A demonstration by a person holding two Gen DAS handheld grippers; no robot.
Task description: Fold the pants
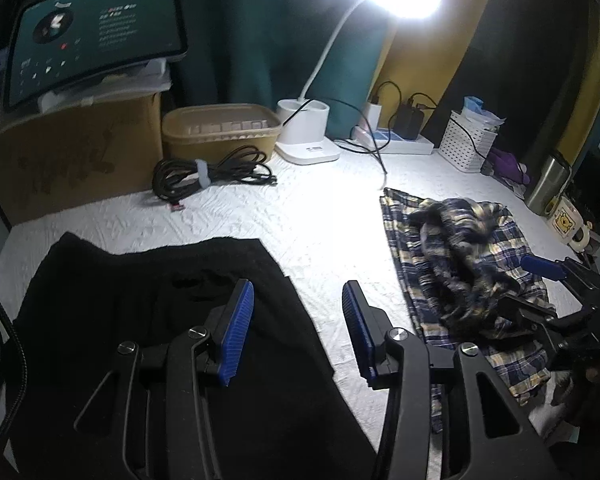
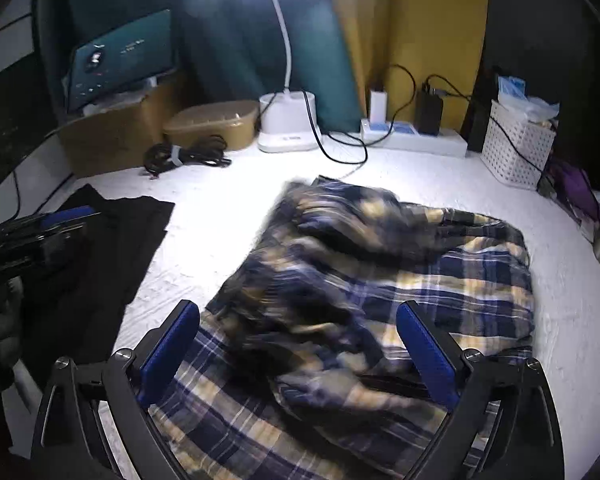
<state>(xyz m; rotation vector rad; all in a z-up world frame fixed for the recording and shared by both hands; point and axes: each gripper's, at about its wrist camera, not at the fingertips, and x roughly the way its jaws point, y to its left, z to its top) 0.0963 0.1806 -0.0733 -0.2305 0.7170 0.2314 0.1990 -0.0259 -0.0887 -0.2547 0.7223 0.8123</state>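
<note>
Plaid navy-and-yellow pants (image 2: 380,300) lie in a loose, rumpled heap on the white padded table; part of the heap is motion-blurred. They also show in the left wrist view (image 1: 472,272) at right. My right gripper (image 2: 300,344) is open and empty, low over the near part of the plaid pants. My left gripper (image 1: 300,328) is open and empty, above the right edge of a flat black garment (image 1: 148,312) that also shows in the right wrist view (image 2: 112,240). The right gripper (image 1: 540,276) shows at the left wrist view's right edge.
At the back stand a white desk lamp base (image 1: 306,132), a tan plastic tub (image 1: 220,132), a coiled black cable (image 1: 212,176), a power strip with chargers (image 1: 396,140), a white basket (image 1: 468,144), a cardboard box with a monitor (image 1: 88,60). A flask (image 1: 548,182) and mug (image 1: 568,222) stand at right.
</note>
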